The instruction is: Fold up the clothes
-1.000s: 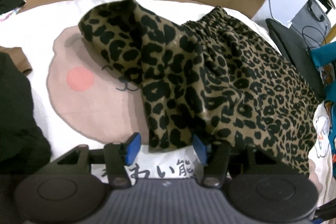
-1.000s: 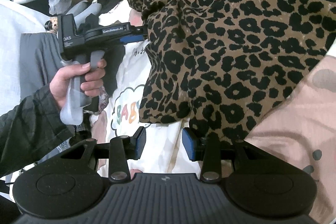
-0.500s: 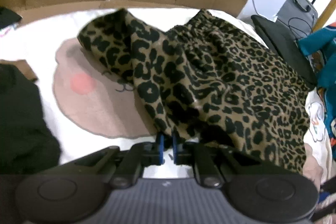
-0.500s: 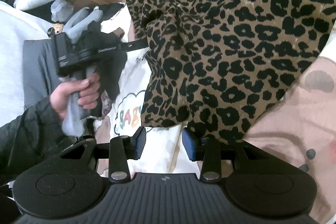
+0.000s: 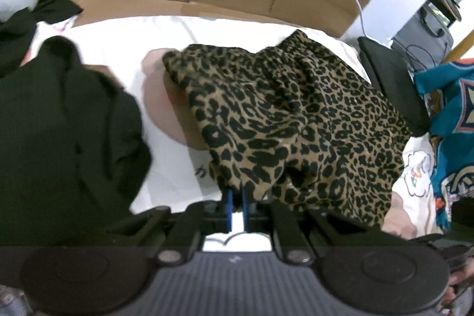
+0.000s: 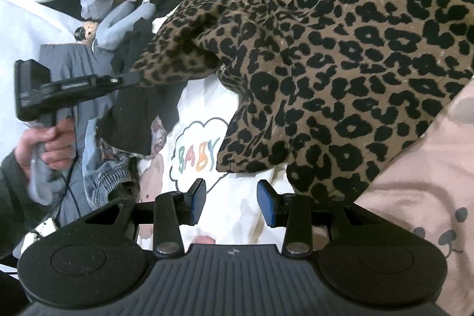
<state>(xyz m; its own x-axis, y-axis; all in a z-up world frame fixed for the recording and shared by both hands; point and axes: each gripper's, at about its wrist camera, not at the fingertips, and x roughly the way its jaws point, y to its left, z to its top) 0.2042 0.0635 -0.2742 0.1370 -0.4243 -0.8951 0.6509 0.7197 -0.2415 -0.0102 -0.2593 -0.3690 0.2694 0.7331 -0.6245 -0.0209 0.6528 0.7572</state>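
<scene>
Left tool [image 5: 235,199]: clamped on leopard-print garment [image 5: 296,120] corner, lifted for folding; right tool [image 6: 231,202]: fingers apart, empty, likely next to pinch the near hem.

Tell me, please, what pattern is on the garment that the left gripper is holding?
Leopard print: black spots on tan garment, clearest in the right wrist view.

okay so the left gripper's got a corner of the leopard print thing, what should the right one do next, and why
Probably move the right gripper forward onto the near edge of the leopard-print garment and close. Its jaws stand open with nothing between them, over the white sheet, and the hem lies just beyond its fingertips. The left gripper is shut on another corner, so a second grip would let both carry the fold.
</scene>
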